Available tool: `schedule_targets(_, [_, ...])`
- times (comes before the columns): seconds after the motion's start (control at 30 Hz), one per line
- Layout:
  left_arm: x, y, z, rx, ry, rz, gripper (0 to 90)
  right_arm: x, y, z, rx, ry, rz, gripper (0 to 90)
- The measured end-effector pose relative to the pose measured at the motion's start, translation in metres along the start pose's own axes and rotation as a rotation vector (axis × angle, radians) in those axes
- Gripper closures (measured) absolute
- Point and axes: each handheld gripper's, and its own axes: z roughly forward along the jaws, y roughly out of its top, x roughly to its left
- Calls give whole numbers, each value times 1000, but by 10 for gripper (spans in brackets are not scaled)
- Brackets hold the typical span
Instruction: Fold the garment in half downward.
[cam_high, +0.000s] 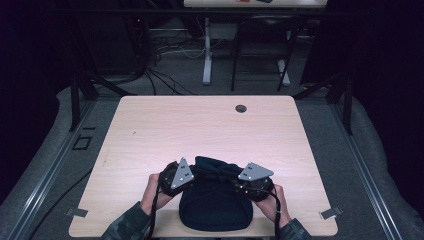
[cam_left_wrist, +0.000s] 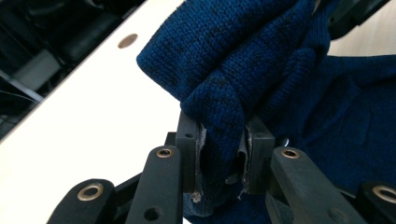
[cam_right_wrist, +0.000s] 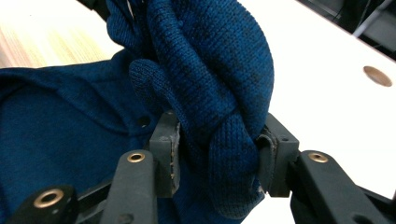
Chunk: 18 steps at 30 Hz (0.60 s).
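A dark blue knit garment (cam_high: 215, 207) lies bunched at the near edge of the light wood table (cam_high: 200, 125). Its far edge is gathered into a thick fold between the two grippers. My left gripper (cam_high: 196, 174) comes in from the left and is shut on one end of that fold; the left gripper view has the knit (cam_left_wrist: 243, 56) squeezed between the pads of this gripper (cam_left_wrist: 223, 140). From the right, my right gripper (cam_high: 233, 178) is shut on the other end. In the right gripper view a rolled wad of the garment (cam_right_wrist: 205, 60) sits clamped in the gripper (cam_right_wrist: 217, 144).
A round cable hole (cam_high: 241, 108) sits near the table's far edge, and bare tabletop stretches between it and the garment. Beyond the table are desk legs, cables and dark frames on the floor. A person's hands (cam_high: 150, 192) hold the grippers from the near side.
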Motion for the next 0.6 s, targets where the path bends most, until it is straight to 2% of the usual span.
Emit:
schedule_targets(0.1, [-2,-4,1,13,-17,-23,715,5,0,-2,3,-15,-18,521])
schedule_targets(0.23, [-7,-10,2,42,-38,-14,696,9,-1,-1,35,-3,-12,465])
schedule_targets(0.33, [-10,-13,2,56,-58,-11,698,12,-1,-2,54,6,-20,479])
schedule_targets(0.47, [-12,-16,3,65,-82,-23,700,14,-2,-4,55,-1,2,530])
schedule_targets(0.6, [-14,-19,6,86,-99,-29,696,15,1,-9,47,11,14,529])
